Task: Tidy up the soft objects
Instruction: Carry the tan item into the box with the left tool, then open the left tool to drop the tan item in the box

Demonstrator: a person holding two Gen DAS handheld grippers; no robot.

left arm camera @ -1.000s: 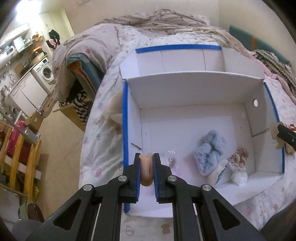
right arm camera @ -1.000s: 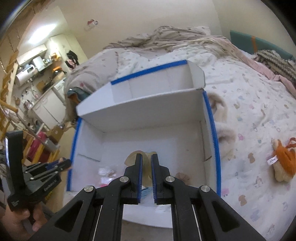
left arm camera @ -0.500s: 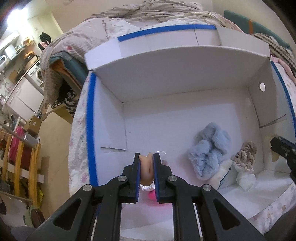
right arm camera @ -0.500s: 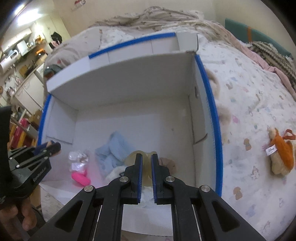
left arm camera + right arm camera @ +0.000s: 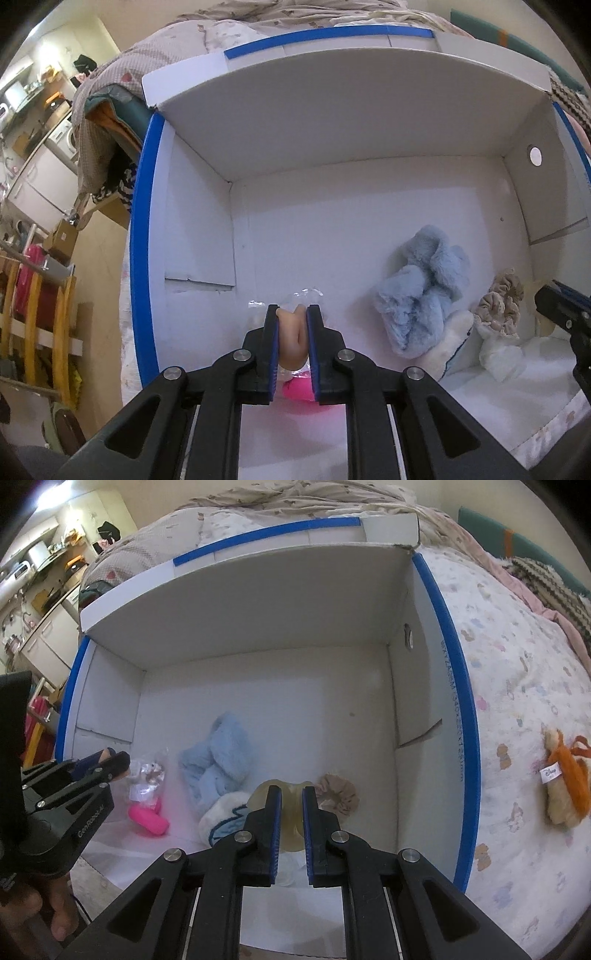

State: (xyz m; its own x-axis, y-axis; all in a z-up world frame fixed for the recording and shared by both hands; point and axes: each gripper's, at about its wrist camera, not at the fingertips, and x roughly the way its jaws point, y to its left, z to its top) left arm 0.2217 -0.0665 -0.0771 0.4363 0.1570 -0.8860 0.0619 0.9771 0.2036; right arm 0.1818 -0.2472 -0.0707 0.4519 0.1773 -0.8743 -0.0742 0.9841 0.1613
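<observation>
Both clamped: left gripper point(image 5: 291, 332) jaws pinch peach soft piece point(image 5: 291, 341); right gripper point(image 5: 290, 812) jaws pinch yellowish pad point(image 5: 290, 814), over box point(image 5: 258, 602)

Black tool point(image 5: 291, 321) w/ blue pads point(image 5: 273, 354), silver screws point(image 5: 240, 355).

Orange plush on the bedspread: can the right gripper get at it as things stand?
Probably not yet. The right gripper is shut on a yellowish soft piece down inside the box, whose right wall stands between it and the orange plush. Nothing else blocks the plush.
</observation>
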